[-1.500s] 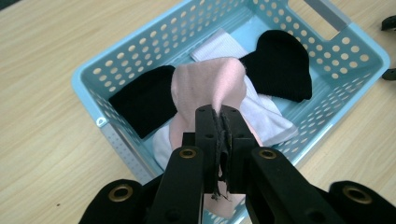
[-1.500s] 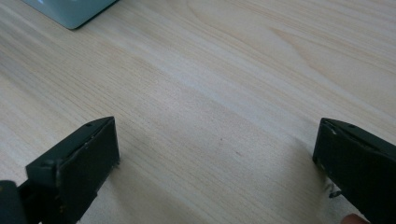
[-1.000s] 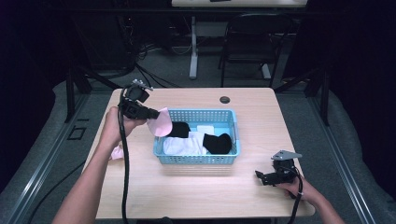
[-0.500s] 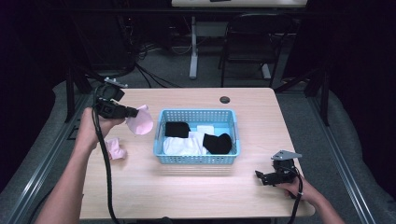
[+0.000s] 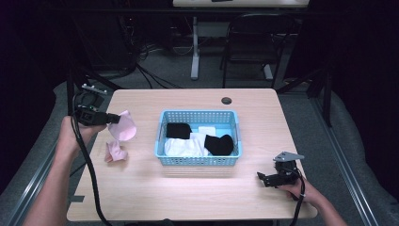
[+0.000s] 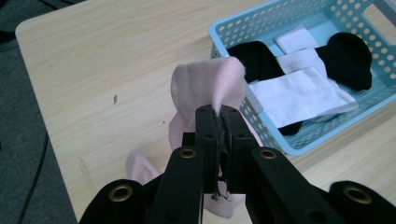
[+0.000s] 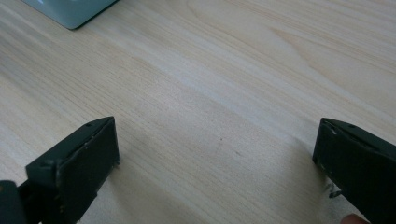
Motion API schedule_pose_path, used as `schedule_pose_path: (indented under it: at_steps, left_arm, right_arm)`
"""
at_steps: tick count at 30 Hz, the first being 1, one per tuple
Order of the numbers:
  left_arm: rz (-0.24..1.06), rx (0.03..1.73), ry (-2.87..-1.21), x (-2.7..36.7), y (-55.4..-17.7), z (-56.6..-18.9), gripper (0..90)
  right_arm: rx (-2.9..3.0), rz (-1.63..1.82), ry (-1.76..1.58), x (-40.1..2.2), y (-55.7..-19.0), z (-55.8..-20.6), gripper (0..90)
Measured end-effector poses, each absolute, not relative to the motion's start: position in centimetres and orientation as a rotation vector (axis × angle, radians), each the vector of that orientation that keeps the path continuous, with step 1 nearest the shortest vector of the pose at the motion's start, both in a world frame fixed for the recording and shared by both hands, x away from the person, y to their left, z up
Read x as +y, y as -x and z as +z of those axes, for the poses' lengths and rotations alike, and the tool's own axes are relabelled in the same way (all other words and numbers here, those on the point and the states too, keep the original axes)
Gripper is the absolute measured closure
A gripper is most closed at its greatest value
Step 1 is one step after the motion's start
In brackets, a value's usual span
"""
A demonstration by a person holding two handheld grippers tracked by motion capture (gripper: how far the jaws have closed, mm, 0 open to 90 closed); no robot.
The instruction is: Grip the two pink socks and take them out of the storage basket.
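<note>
Left tongs (image 6: 220,112) pinch pink sock (image 5: 123,127) above desk (image 5: 197,197), left of blue basket (image 5: 197,160); second pink sock (image 5: 115,151) lies below. Right tongs (image 7: 215,154) wide, empty.

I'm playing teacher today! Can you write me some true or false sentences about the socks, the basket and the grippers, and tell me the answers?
1. The left hand-held gripper pinches a pink sock. True.
2. The basket is red. False: it is blue.
3. The right hand-held gripper is open over bare table. True.
4. Another pink sock lies inside the basket. False: it lies on the table, left of the basket.
5. Black socks and white socks are in the basket. True.
</note>
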State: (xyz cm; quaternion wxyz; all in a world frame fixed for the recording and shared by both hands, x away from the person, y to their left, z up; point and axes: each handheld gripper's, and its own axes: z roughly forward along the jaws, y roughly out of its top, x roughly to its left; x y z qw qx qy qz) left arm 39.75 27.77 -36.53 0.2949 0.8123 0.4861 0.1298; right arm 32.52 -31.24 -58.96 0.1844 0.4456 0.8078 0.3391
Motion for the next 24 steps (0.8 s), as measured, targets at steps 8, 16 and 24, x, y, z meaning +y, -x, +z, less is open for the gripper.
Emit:
schedule_pose_path:
  at_steps: [8,16,24]
  left_arm:
    - [0.337,1.344,-2.155,29.4,-39.3,-38.1,86.6]
    - [0.296,1.372,-2.148,30.2,-39.1,-40.1,86.6]
    - [0.260,1.420,-2.157,30.5,-39.3,-43.0,86.6]
  right_arm:
    - [2.277,0.955,-1.257,-31.2,-32.5,-59.0,0.0]
    - [2.278,0.955,-1.257,-31.2,-32.5,-59.0,0.0]
    - [2.277,0.956,-1.257,-31.2,-32.5,-59.0,0.0]
